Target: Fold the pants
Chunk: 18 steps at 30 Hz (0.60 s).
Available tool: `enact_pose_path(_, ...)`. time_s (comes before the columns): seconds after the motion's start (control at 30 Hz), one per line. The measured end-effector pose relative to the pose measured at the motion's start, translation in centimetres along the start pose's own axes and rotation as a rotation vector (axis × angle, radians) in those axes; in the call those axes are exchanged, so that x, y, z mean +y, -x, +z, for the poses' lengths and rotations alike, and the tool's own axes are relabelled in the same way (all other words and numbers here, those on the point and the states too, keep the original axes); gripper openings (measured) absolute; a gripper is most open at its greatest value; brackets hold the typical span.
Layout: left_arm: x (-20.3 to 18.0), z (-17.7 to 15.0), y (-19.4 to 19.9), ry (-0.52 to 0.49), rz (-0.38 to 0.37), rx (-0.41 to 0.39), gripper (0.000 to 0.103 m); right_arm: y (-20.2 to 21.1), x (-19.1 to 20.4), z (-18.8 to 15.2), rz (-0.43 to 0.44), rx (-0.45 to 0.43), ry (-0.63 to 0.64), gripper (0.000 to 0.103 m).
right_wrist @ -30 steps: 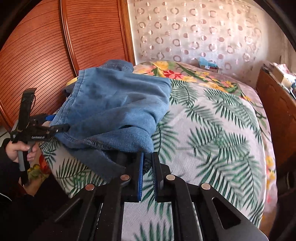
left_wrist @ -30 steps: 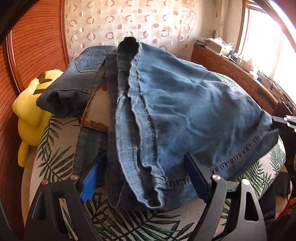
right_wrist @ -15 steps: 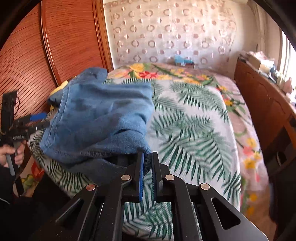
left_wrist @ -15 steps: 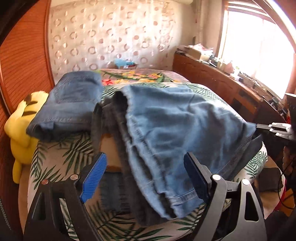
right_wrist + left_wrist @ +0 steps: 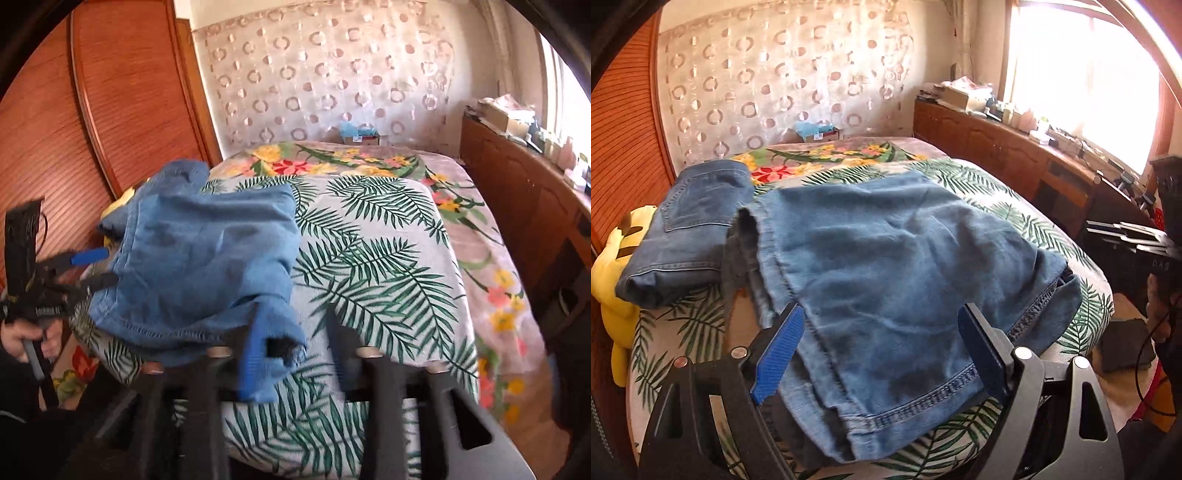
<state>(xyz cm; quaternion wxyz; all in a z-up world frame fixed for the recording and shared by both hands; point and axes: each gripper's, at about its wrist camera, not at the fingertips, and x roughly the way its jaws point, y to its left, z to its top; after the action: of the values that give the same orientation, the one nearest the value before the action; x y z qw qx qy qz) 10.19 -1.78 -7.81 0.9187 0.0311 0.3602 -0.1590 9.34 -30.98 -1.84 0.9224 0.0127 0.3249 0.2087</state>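
Observation:
Blue jeans [image 5: 894, 266] lie folded over at the near end of the leaf-print bed [image 5: 1015, 206], hems toward me. My left gripper [image 5: 882, 354] is open, its blue pads either side of the hem edge, holding nothing. In the right wrist view the same jeans [image 5: 207, 266] lie at the bed's left corner. My right gripper [image 5: 295, 354] is open there, blurred by motion, with a loose corner of denim [image 5: 280, 350] between its fingers. The left gripper also shows in the right wrist view [image 5: 88, 269] at the jeans' left edge.
A second folded pair of jeans [image 5: 690, 225] lies at the bed's far left, beside a yellow plush toy [image 5: 613, 273]. A wooden sideboard [image 5: 1015, 147] with clutter runs along the right. A wooden wardrobe [image 5: 92, 110] stands left. A tissue box [image 5: 358, 133] sits at the bed's head.
Both grippers drew back from the bed. The right gripper, shut on the denim before, has opened and let the jeans settle flat. The left gripper stayed open.

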Motion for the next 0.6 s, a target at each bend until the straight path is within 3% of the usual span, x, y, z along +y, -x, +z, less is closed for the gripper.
enact_pose_path(0.27, 0.6, -1.2, -2.9, 0.012, 0.024, 0.077, 0.085, -6.6, 0.1, -1.1, 0.009, 0.081, -0.047, 0.050)
enact_pose_path(0.53, 1.5, -1.8, -3.0, 0.020, 0.018, 0.073, 0.085, -8.4, -0.8, -1.8, 0.030, 0.118, -0.116, 0.051)
enact_pose_path(0.57, 1.7, -1.8, -2.8, 0.024, 0.026, 0.070, 0.085, -8.5, -0.8, -1.8, 0.037, 0.121, -0.119, 0.050)
enact_pose_path(0.6, 2.0, -1.9, -2.7, 0.030, 0.035, 0.068, 0.085, -8.6, -0.7, -1.7, 0.056, 0.126, -0.124, 0.040)
